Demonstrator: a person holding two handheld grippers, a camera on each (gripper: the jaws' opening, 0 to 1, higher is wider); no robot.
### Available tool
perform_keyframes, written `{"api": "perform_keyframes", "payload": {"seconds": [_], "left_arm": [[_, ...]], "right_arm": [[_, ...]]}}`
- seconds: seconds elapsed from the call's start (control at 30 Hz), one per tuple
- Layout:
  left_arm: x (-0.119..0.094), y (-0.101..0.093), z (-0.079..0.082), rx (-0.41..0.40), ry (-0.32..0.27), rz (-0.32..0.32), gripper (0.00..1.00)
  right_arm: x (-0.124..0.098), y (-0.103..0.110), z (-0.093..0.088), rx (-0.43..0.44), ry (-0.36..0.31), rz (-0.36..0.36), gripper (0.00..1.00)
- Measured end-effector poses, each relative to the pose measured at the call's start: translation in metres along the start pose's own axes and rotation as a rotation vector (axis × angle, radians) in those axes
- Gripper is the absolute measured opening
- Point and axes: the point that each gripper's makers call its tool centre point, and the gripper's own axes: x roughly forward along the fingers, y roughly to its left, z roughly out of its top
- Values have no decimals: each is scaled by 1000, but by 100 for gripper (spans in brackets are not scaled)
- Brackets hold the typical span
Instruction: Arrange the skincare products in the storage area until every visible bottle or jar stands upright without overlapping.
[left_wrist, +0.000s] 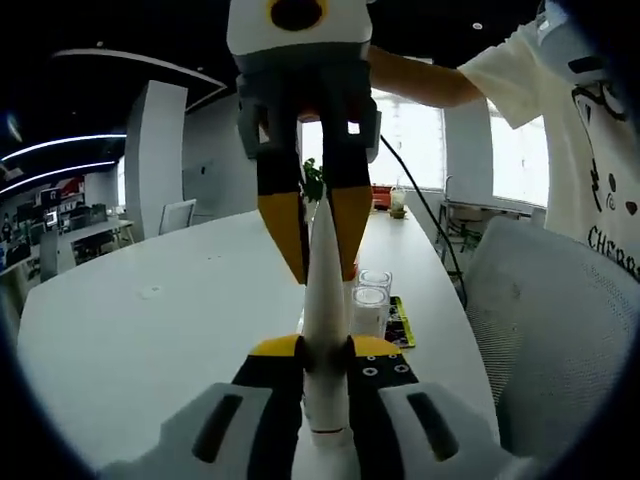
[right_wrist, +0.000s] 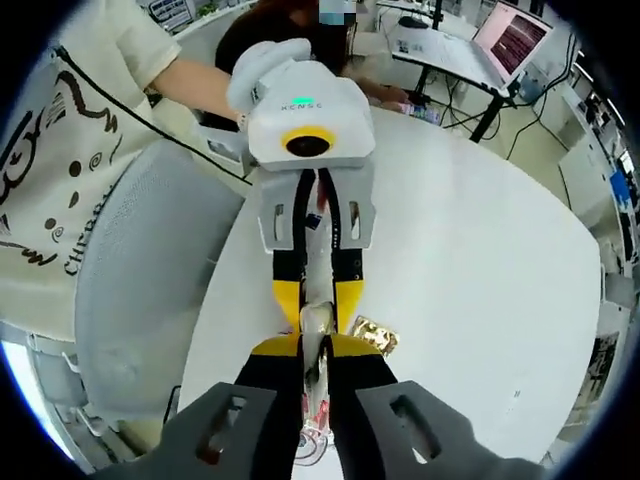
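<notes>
1. In the left gripper view, the left gripper (left_wrist: 326, 352) rises from 6 o'clock with its yellow-tipped jaws pressed against the lower end of a slim white tube (left_wrist: 325, 300), which runs up the middle of the view toward 12 o'clock.
2. Just past that grip, at about 4 o'clock from the tube's middle, two clear jars (left_wrist: 370, 300) stand upright and close together on the white table (left_wrist: 150, 310); beside them lies a dark flat packet with green print (left_wrist: 401, 322).
3. Higher up, the right gripper (left_wrist: 322, 268) reaches down from 12 o'clock, its yellow jaw tips set on either side of the same tube's upper end, so the tube is pinched between both tools above the table.
4. A person's pale sleeve and printed shirt (left_wrist: 580, 130) sit at 2 o'clock, with a grey mesh chair back (left_wrist: 550, 320) at 4 o'clock.
5. In the right gripper view, the right gripper (right_wrist: 321, 350) comes up from 6 o'clock, jaws closed in on the tube (right_wrist: 318, 322) between them.
6. Directly beyond, the left gripper (right_wrist: 319, 305) points down from 12 o'clock, its yellow tips bracketing the tube's far part.
7. A crumpled gold wrapper (right_wrist: 374, 335) lies on the table (right_wrist: 480, 260) at 3 o'clock of the joined tips.
8. Farther off, desks and a lit screen (right_wrist: 515, 40) stand at 1 o'clock.
</notes>
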Motion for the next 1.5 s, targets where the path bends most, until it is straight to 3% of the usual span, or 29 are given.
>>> {"api": "perform_keyframes", "payload": {"seconds": [0.1,0.33,0.53,1.0,1.2,1.3,1.33,1.4,1.5], "left_arm": [[4,5,1,-13,-9,3,11],[14,11,4,11,-17,4,12],[17,10,8,97,5,2,14],[0,16,-7,109,69,5,15],[1,16,-17,117,119,0,10],[5,10,-21,145,160,5,0],[8,12,-20,166,156,25,0],[8,10,-22,139,160,11,0],[11,11,-20,130,155,10,0]], "right_arm": [[-2,-5,-4,34,4,-10,7],[-5,-9,-12,24,57,-29,6],[-6,-11,-15,16,101,-52,6],[-6,-10,-15,4,190,-72,6],[-7,-12,-15,25,199,-77,6],[-8,-12,-19,39,215,-84,6],[-9,-12,-20,39,213,-83,6],[-9,-8,-20,95,189,-62,6],[-10,-9,-24,102,195,-66,6]]}}
